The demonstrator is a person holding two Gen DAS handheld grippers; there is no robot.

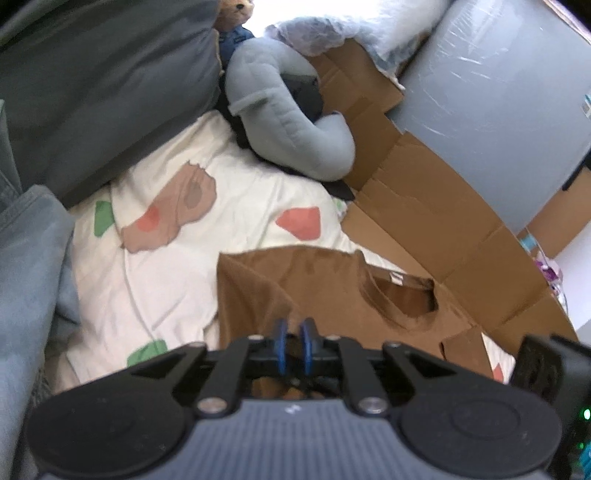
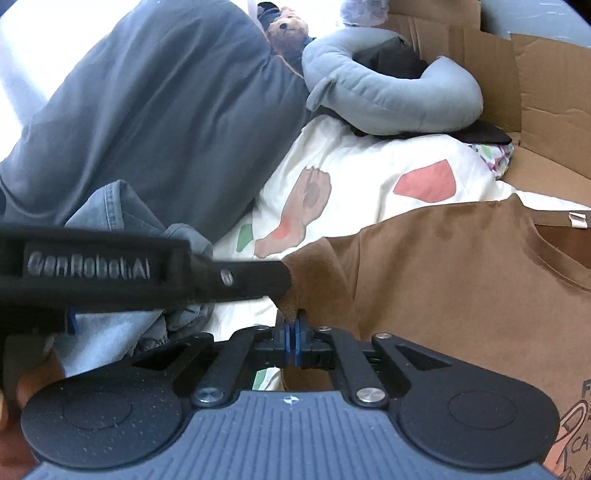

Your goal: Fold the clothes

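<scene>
A brown t-shirt (image 1: 332, 291) lies on the patterned bed sheet (image 1: 166, 258), its neck hole toward the right. In the left wrist view my left gripper (image 1: 293, 332) hovers over the shirt's near edge, its blue pads a narrow gap apart and not pressing cloth. The right wrist view shows a black finger (image 2: 240, 277) of the left gripper reaching in from the left, its tip against a bunched fold of the brown t-shirt (image 2: 443, 288). Just below that fold my right gripper (image 2: 291, 332) is shut, with the fabric pinched between its pads.
A dark grey duvet (image 1: 92, 92) fills the back left. Blue denim (image 2: 110, 206) is heaped at the left. A blue-grey neck pillow (image 1: 280, 110) and a teddy bear (image 2: 288, 29) sit at the head. Flattened cardboard (image 1: 424, 206) lines the right. A hand (image 2: 33, 387) shows bottom left.
</scene>
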